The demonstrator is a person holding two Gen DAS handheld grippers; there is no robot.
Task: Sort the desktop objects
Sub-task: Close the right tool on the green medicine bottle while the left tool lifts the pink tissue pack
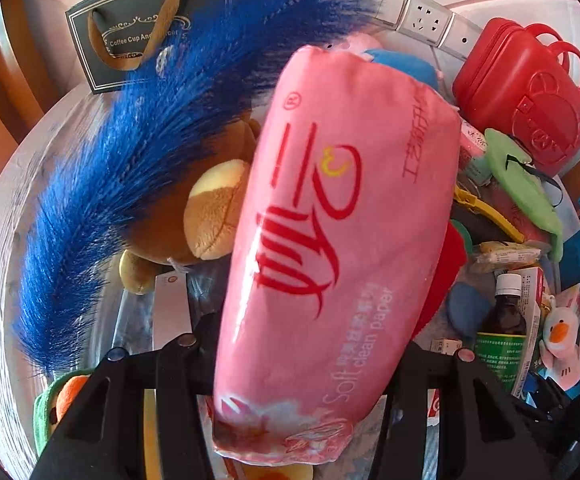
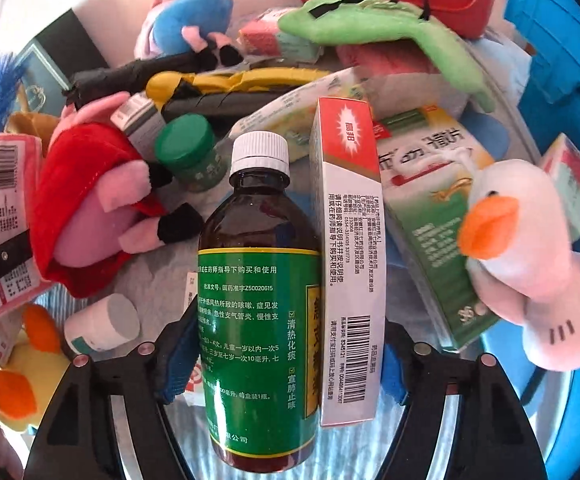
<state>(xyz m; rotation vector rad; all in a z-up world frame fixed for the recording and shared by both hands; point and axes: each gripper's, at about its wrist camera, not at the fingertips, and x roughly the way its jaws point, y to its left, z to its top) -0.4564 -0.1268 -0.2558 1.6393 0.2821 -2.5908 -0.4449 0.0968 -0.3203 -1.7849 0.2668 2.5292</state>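
1. The left tool point(image 1: 306, 364) grips a pink tissue pack point(image 1: 330, 220) by its lower end. The pack fills the centre of the left wrist view and stands clear of the clutter beneath. I judge it is held aloft so that it can be carried to wherever paper goods belong (no such place is in view).

2. Beneath the pack lie a blue feather point(image 1: 137, 152), at upper left, and a brown plush toy point(image 1: 205, 216), at centre left. A red case point(image 1: 526, 96) sits at upper right, against the wall.

3. The right tool point(image 2: 281, 360) points steeply down over a brown medicine bottle point(image 2: 255, 292), which lies at lower centre of the right wrist view. A white medicine box point(image 2: 350, 264) stands on edge, touching the bottle's right side.

4. The right tool's jaws stand part open, bracketing both bottle and box. The blue pads appear just beside these items; I cannot tell whether they press. No grip is evident.

5. A white duck plush point(image 2: 530, 248) lies at right and a red-dressed pig plush point(image 2: 93, 208) at left, both close to the bottle.

6. The bottle and box lie side by side on the worktop point(image 2: 169, 280), so closing now would probably take both (which suits sorting medicines together).
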